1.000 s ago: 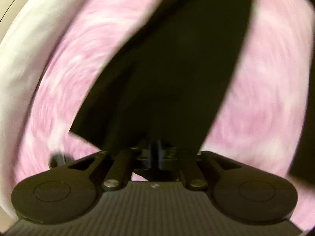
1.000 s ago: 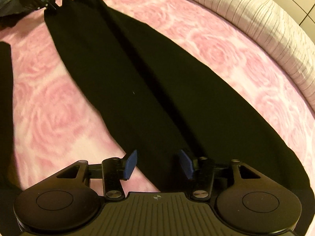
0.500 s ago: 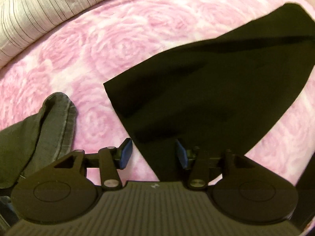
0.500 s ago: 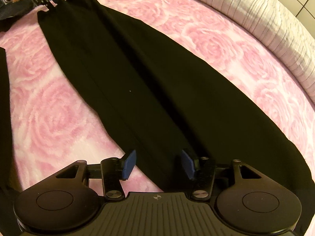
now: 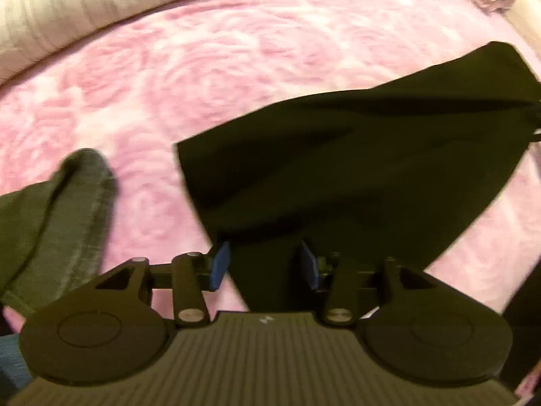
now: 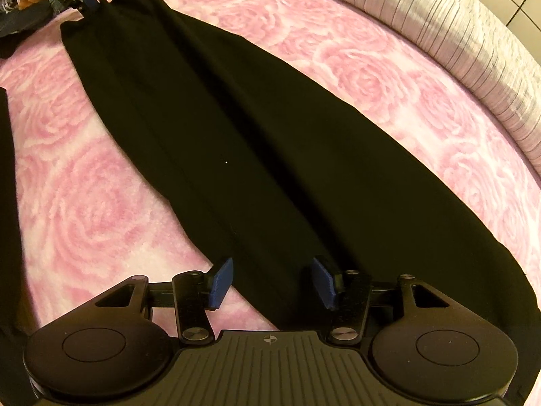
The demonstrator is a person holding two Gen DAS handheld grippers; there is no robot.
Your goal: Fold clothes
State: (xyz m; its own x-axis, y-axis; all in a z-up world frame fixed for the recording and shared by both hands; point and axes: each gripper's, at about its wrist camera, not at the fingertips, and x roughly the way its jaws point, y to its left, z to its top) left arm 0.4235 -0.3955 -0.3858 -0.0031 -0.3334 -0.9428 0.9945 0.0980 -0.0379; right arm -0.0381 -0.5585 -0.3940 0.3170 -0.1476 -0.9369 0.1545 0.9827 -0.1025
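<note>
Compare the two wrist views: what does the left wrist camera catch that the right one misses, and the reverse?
Only the left wrist view shows the grey garment lying apart from the black one.

Only the right wrist view shows the black garment's full length, the left gripper at its far end, and another dark cloth at the picture's left edge.

Both show the black garment, the pink rose blanket, the striped cushion, and open blue-padded jaws over black fabric.

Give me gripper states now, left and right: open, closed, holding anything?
Left gripper: jaws open after just widening; black garment lies between them, not pinched.
Right gripper: jaws open over the same garment, nothing held.
</note>
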